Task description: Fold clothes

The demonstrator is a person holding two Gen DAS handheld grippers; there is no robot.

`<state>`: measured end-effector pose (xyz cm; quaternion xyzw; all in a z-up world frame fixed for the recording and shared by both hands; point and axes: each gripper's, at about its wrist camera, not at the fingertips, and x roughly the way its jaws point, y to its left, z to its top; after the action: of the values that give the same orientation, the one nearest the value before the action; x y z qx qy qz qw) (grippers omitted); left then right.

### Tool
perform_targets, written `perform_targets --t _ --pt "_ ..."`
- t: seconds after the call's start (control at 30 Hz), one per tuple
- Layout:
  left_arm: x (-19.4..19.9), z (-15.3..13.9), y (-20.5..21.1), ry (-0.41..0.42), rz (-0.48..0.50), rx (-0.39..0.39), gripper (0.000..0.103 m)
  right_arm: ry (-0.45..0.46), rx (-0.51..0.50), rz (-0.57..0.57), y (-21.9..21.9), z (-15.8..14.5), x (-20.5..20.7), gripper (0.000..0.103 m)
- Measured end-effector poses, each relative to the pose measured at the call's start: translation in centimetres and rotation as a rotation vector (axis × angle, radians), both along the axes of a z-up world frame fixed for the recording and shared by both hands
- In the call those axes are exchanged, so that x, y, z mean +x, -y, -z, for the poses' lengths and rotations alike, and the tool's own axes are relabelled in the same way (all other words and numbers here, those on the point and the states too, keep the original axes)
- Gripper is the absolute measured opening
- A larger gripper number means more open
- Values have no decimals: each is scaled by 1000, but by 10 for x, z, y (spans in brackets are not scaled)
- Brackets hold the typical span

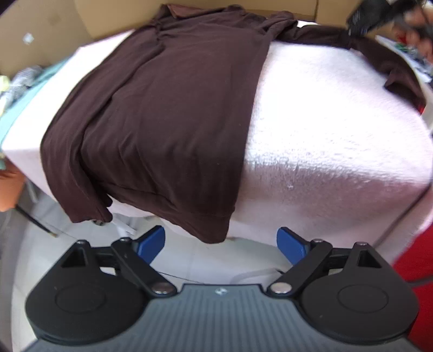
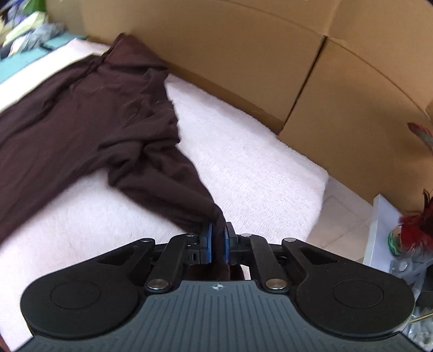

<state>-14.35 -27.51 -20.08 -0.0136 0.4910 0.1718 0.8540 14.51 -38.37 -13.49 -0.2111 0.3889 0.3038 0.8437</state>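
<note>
A dark brown long-sleeved shirt [image 1: 167, 113] lies on a pale pink fleece-covered table [image 1: 324, 135], its hem hanging over the near edge. My left gripper [image 1: 220, 243] is open and empty, just below and in front of the hanging hem. The right gripper [image 1: 379, 16] shows blurred at the top right, holding the shirt's right sleeve [image 1: 379, 56] stretched out to the right. In the right wrist view my right gripper [image 2: 217, 238] is shut on the brown sleeve [image 2: 167, 184], lifted off the pink cover [image 2: 257, 168].
Brown cardboard boxes [image 2: 270, 54] stand along the far side of the table. A pile of other clothes [image 1: 16, 86] lies at the left. A white bin with red feathery items [image 2: 406, 232] stands at the right. White tiled floor [image 1: 189, 265] lies below the table edge.
</note>
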Motion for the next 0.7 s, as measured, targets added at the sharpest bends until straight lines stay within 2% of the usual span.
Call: perform_targets --t 0.13,0.27,0.37,0.43,0.47,0.53,0.6,0.63,0.7 --pt "12 22 6 -14 -58 76 85 85 70 -24 -5 -35 11 8" --pt "21 40 4 -33 -116 151 82 212 70 -49 -18 -58 28 8" --pt "23 48 0 -52 -142 198 71 254 28 -40 -27 -54 41 8" --pt "23 52 1 -74 -130 244 55 251 -15 -34 -30 -46 47 8" --pt "23 54 2 -87 -122 266 51 245 -35 -33 -31 -42 49 8" --pt "21 55 6 -99 -111 293 49 230 -59 -31 -33 -34 49 9" --pt "18 54 11 -104 -94 315 49 220 -72 -37 -33 -28 45 15" --pt "17 53 14 -106 -81 324 49 217 -80 -42 -33 -25 44 22" --pt "14 53 21 -115 -58 337 42 213 -93 -57 -32 -22 41 23"
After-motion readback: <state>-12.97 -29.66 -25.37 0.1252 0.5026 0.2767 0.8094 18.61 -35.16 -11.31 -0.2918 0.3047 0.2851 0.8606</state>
